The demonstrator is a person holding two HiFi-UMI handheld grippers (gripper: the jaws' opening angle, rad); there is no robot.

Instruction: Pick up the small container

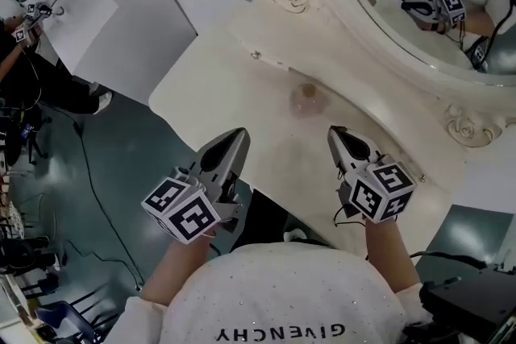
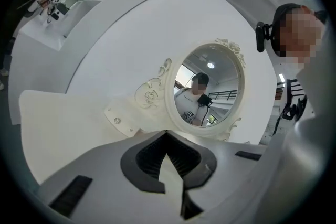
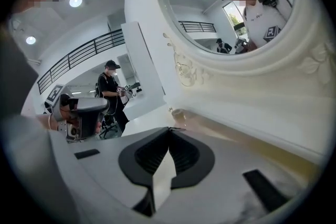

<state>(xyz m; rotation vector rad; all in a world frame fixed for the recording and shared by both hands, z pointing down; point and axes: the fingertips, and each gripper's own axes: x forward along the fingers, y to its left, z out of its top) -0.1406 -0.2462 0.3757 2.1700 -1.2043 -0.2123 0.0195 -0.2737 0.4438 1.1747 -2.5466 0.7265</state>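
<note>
Bottom of head view: white sweater, both forearms reaching up-frame, one gripper in each hand

Left gripper is lower centre-left, marker cube near the hand, over the near edge of the cream vanity top. In the left gripper view its jaws are clenched, tips meeting at centre, nothing between them

Right gripper is lower centre-right, also above the tabletop. Jaws pressed together in the right gripper view, empty

Small container, translucent and round, sits on the vanity top just above centre of the head view. It is beyond both sets of jaw tips, in the gap between the two grippers and nearer the right one, touching neither. In the right gripper view it shows as a small brownish blob just above the closed tips and slightly right of them, outside the jaws, by the foot of the mirror frame. Can't pick it out in the left gripper view

Farther back: ornate white mirror frame runs across the upper right of the head view, and the glass reflects the person and a marker cube. In the left gripper view the oval mirror stands straight above the jaws

Left side of head view: dark teal floor with a thin cable. Right gripper view, mid-left: a standing person in dark clothes, far off
</note>
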